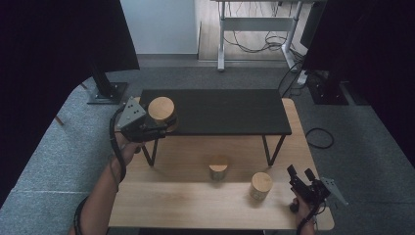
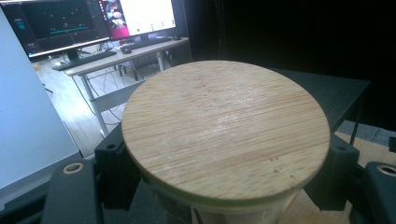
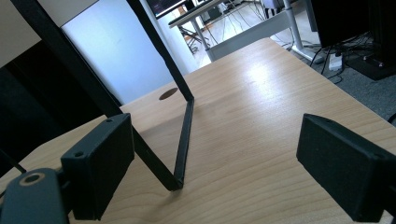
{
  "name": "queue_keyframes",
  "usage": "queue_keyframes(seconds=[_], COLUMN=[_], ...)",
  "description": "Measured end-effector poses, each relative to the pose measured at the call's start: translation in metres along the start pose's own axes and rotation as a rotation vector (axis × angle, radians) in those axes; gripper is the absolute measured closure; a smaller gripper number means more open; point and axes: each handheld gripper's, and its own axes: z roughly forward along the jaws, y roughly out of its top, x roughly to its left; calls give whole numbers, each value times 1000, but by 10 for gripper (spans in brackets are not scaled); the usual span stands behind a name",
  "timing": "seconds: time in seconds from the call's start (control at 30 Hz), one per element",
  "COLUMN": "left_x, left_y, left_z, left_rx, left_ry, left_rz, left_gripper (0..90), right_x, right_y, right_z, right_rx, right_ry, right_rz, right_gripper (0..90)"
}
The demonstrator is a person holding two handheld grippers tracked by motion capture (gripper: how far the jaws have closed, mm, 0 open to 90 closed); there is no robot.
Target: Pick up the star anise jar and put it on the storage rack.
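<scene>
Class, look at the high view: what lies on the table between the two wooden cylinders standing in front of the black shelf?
Nothing: between the left cylinder and the right cylinder the high view shows bare wooden table.

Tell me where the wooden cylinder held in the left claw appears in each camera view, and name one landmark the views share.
High view: the held wooden cylinder sits upper left, in the left claw, at the left end of the black shelf.
Left gripper view: its round top spreads across the centre, between the jaws.
Right gripper view: I cannot find it there.
Shared landmark: the black shelf, whose leg stands on the wooden table.
</scene>
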Motion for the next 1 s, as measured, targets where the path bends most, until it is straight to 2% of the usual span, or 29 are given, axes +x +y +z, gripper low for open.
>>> queue_keyframes(seconds=[0.3, 0.67, 1.0], left_x=[5, 12, 18], left_y=[-5, -15, -23], left_z=[10, 28, 41], left_rx=[14, 39, 77], left_ry=[10, 56, 63], left_rz=[-11, -19, -43], left_gripper=[252, 252, 252], right_x=[0, -1, -1], right_y=[0, 0, 0], right_z=[0, 0, 0], right_rx=[-1, 0, 0], right_ry=[1, 2, 6], right_rz=[3, 6, 10], right_gripper=[108, 108, 108])
